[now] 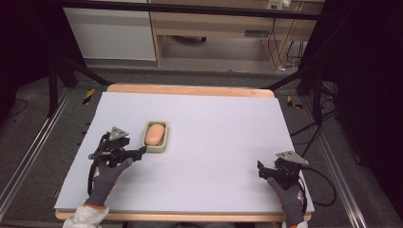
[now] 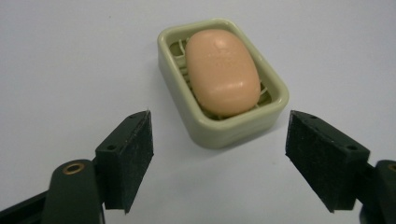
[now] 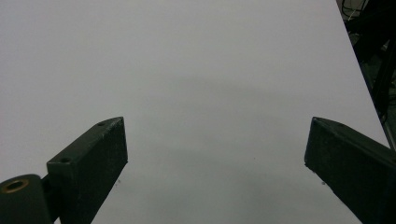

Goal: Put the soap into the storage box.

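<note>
A peach-coloured bar of soap [image 1: 155, 134] [image 2: 223, 71] lies in a pale green soap dish [image 1: 164, 144] [image 2: 224, 133] on the left half of the white table top. My left gripper [image 1: 138, 153] [image 2: 219, 161] is just short of the dish's near end, open, its jaws wider than the dish and holding nothing. My right gripper [image 1: 260, 170] [image 3: 215, 161] rests near the table's front right corner, open over bare table, nothing between its jaws.
The white sheet [image 1: 214, 142] covers a wooden table whose edge [image 1: 190, 89] shows at the back. Black frame legs and cables [image 1: 313, 133] stand beside the table on the right. The table's right edge [image 3: 362, 79] is near my right gripper.
</note>
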`<state>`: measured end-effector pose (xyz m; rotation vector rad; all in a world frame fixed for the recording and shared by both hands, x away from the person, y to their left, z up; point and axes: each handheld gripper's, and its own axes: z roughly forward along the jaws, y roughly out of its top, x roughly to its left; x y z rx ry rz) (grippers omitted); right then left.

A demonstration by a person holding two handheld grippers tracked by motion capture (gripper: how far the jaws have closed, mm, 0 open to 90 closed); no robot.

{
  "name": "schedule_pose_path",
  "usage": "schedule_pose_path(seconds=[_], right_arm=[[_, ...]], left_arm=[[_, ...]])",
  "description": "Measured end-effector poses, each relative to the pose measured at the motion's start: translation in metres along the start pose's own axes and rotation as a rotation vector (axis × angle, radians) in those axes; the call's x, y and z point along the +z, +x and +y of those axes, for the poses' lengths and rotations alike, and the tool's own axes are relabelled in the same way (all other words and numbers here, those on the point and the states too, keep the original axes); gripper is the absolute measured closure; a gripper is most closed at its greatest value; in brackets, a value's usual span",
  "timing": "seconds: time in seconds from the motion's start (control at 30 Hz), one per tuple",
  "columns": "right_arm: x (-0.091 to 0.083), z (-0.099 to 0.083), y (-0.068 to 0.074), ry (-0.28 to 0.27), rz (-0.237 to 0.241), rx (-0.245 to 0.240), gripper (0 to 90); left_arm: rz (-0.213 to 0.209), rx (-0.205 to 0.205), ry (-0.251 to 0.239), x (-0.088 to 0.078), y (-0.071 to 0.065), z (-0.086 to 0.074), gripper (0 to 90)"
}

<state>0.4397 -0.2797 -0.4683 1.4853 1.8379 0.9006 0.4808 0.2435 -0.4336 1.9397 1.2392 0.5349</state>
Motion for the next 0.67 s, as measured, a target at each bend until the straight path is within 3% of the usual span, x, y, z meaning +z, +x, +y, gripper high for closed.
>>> schedule_pose_path(seconds=[0.23,0.43,0.67], right_arm=[[-0.001,-0.001,-0.004,0.001,-0.009,0.014,6.3],[-0.001,-0.002,-0.008,0.002,-0.019,0.020,6.1],[0.000,-0.004,-0.012,0.012,-0.029,0.029,6.1]], left_arm=[[0.036,-0.006,-0.017,-0.011,0.006,-0.026,23.1],[0.059,-0.021,-0.038,-0.021,0.016,-0.037,23.1],[0.086,-0.032,-0.009,-0.022,0.027,-0.049,23.2]])
